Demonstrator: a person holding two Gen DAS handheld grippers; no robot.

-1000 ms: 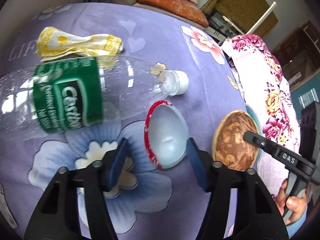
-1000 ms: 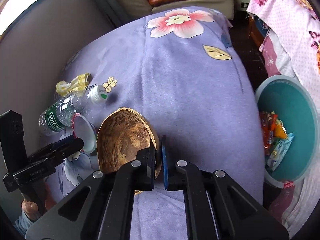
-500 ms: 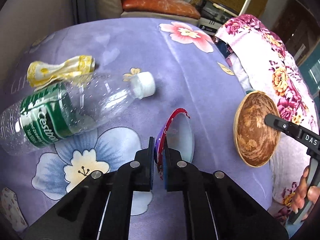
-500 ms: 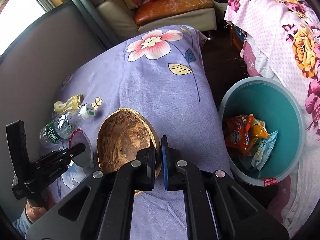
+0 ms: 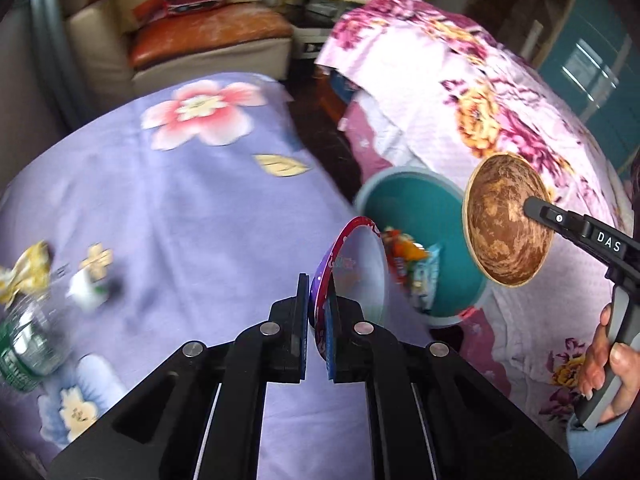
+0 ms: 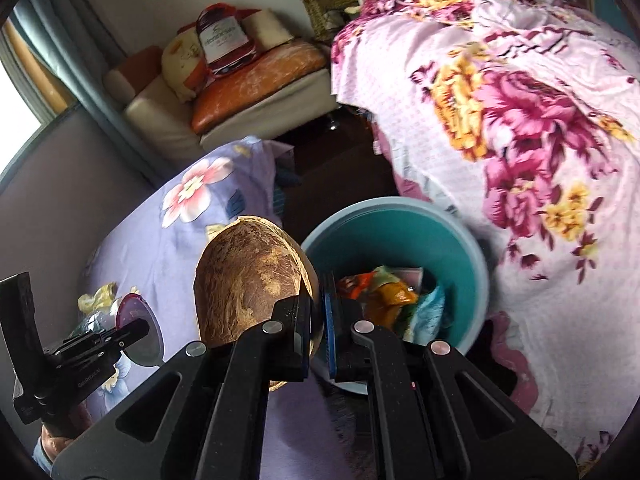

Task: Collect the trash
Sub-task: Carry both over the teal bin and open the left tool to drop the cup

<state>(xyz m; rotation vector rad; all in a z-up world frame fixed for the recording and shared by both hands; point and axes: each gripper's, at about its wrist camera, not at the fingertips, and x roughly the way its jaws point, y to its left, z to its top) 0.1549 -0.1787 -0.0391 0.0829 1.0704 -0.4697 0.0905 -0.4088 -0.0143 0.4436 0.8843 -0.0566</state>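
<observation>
Trash was in both your hands at this moment: your left gripper (image 5: 318,320) was clamped on the rim of a shallow white plastic lid with a red-and-purple printed edge (image 5: 352,264), held on edge above the lilac flowered cloth (image 5: 192,216), and your right gripper (image 6: 319,326) was pinched on the rim of a brown fibrous coconut half-shell (image 6: 248,280), carried in the air just beside the round teal bin (image 6: 460,248). That bin stood on the floor between the cloth-covered surface and the pink flowered bedspread (image 6: 520,120), with bright snack wrappers (image 6: 388,296) already in it.

Both grips were thin edge pinches, so a quick swing could have let the heavy shell pivot or slip out short of the bin. The light lid could have caught air or bounced off the rim if you had let go too early. Your two grippers were near each other and heading for one opening, so they risked knocking together.

A clear plastic bottle with a green label (image 5: 24,344) and a crumpled yellow-and-white wrapper (image 5: 24,276) lay on the cloth, not yet collected.

Readable writing was scarce: "DAS" on your right gripper's body in the left view; the bottle label and lid print were too blurred.
</observation>
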